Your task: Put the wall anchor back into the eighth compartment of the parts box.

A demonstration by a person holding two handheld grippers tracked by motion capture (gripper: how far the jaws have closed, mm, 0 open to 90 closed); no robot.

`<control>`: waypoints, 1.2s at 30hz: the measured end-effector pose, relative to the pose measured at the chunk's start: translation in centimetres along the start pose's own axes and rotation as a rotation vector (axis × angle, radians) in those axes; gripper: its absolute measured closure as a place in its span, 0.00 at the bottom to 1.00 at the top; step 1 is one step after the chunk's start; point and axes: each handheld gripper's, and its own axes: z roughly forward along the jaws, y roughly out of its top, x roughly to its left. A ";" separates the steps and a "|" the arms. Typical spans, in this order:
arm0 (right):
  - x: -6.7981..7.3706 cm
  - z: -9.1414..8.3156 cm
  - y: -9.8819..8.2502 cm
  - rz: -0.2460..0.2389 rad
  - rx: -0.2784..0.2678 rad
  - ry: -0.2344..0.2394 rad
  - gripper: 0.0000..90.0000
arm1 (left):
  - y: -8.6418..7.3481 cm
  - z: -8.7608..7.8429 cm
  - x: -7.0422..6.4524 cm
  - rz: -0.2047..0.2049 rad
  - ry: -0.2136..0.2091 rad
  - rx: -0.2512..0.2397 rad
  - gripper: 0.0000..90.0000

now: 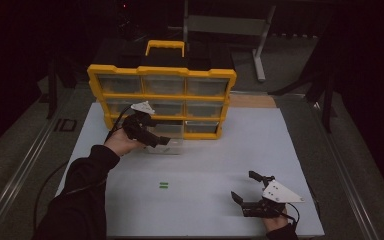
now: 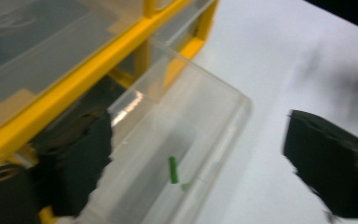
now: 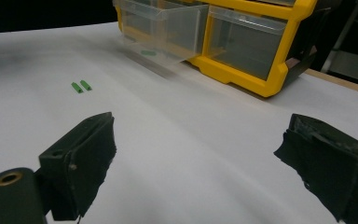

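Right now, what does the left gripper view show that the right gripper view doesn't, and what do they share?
Left gripper view alone: one small green stick lying inside the pulled-out clear plastic drawer, seen close between the open left gripper jaws.

Right gripper view alone: two small green sticks side by side on the white table, beyond the open right gripper.

Both: the yellow-framed drawer organiser, that open drawer and the white tabletop.
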 end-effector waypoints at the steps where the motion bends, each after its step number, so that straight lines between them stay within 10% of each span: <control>1: 0.0 0.0 0.0 0.000 -0.001 -0.001 0.10 | -0.1 0.0 -0.1 0.003 -0.008 0.005 0.04; 36: 0.1 -0.1 0.1 0.001 -0.004 -0.002 0.10 | -5.1 -1.2 -6.4 0.138 -0.083 -0.003 0.05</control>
